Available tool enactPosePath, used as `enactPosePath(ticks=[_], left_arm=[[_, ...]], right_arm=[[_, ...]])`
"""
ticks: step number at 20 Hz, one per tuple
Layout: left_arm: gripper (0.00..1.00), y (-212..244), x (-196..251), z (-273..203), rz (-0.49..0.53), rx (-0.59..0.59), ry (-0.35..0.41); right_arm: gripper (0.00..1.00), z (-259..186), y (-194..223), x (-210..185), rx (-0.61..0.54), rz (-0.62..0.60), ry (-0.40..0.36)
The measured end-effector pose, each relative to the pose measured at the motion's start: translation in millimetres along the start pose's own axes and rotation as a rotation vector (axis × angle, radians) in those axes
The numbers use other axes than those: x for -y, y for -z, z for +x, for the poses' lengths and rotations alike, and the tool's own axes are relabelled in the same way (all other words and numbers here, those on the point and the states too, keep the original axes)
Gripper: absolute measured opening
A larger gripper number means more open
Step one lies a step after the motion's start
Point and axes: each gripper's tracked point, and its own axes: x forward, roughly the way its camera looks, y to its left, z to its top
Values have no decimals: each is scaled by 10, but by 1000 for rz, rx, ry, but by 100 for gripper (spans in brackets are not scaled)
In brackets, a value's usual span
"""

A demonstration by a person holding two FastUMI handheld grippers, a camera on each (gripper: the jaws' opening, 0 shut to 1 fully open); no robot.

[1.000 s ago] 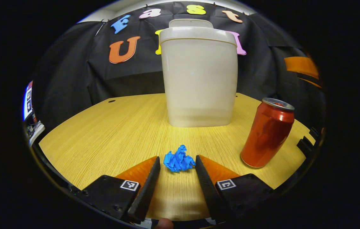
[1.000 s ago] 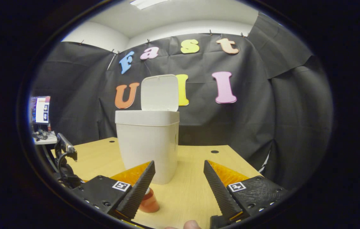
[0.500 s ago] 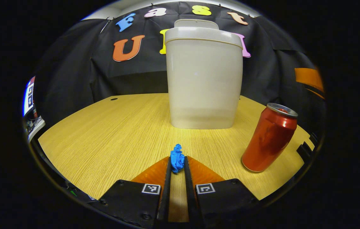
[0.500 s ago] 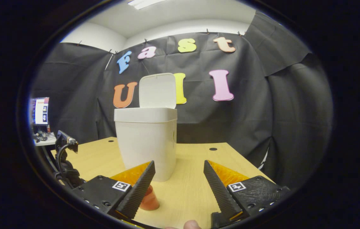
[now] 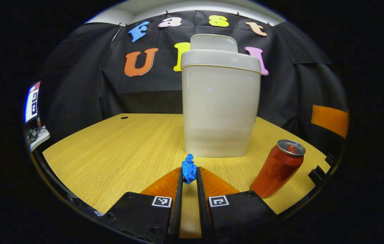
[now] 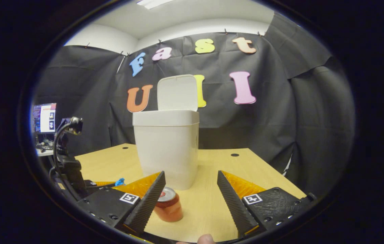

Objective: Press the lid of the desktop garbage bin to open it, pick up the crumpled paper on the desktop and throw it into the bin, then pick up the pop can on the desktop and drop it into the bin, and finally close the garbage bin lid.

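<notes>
I am gripping the blue crumpled paper (image 5: 189, 171) in my left tongs (image 5: 188, 178), both fingers pressing on it so that the wad is sticking up between the tips. In the left gripper view the paper looks raised above the bench (image 5: 117, 149), though I cannot tell how far. In the right gripper view the same paper (image 6: 120, 182) is showing as a small blue speck at the tip of the left tongs (image 6: 109, 183), off toward the bench's left side.

I am holding my right tongs (image 6: 191, 184) wide apart with nothing between the fingers, and they are hovering over the bench's near edge.

The white garbage bin (image 5: 221, 108) is standing upright around the middle of the bench, farther back than the paper, and its lid (image 5: 214, 42) is standing up behind the rim, leaving the top open. In the right gripper view the bin (image 6: 168, 145) and raised lid (image 6: 177, 92) are sitting beyond the tongs.

The red pop can (image 5: 276, 167) is standing upright on the bench near its right edge, apart from the bin and closer to me. In the right gripper view the can (image 6: 169, 205) is partly hiding behind one finger.
</notes>
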Motion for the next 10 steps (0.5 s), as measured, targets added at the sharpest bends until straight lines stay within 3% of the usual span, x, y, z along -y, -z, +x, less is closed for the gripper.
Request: enactPosePath(ticks=[6, 10], left_arm=[[25, -671, -122, -57, 8, 142, -18], [25, -877, -188, -100, 3, 190, -21]], right_arm=[[97, 9, 148, -199, -25, -8, -22], [98, 45, 373, -309, -70, -10, -30]])
